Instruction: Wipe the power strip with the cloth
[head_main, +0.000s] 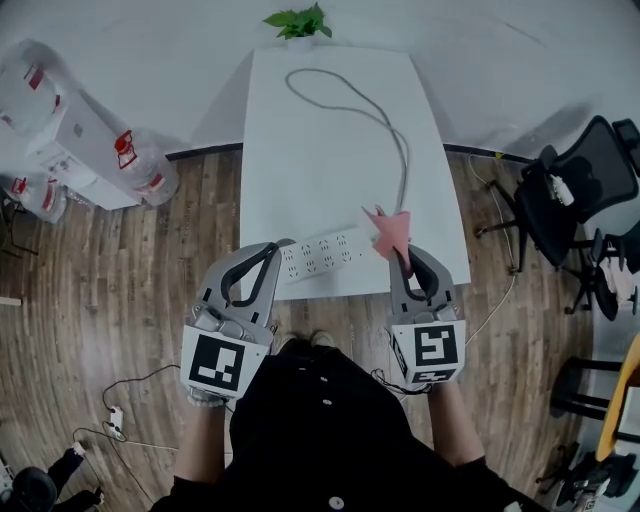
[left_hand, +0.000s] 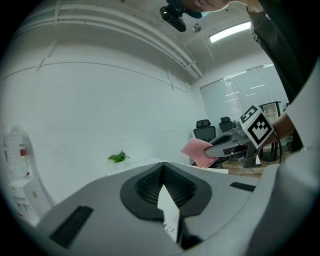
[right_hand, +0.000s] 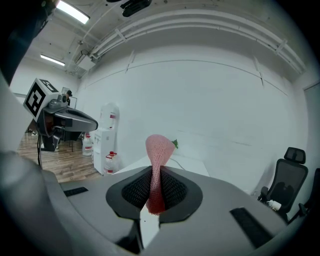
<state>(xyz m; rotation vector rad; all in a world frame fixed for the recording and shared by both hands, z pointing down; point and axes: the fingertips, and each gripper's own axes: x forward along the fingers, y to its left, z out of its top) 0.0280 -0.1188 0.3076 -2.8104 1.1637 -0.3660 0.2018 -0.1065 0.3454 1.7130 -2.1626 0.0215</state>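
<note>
Cloth of pink mesh (head_main: 388, 231) is pinched by the right hand-held gripper (head_main: 401, 258). A white power strip (head_main: 320, 257) is laid lengthwise toward its nine o'clock, and the left hand-held gripper (head_main: 279, 248) is closed.

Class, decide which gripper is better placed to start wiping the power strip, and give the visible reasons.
Right. The right gripper pinches the pink cloth just above the right end of the power strip, so it probably only needs to lower and sweep. The left gripper is shut on nothing near the left end.
</note>
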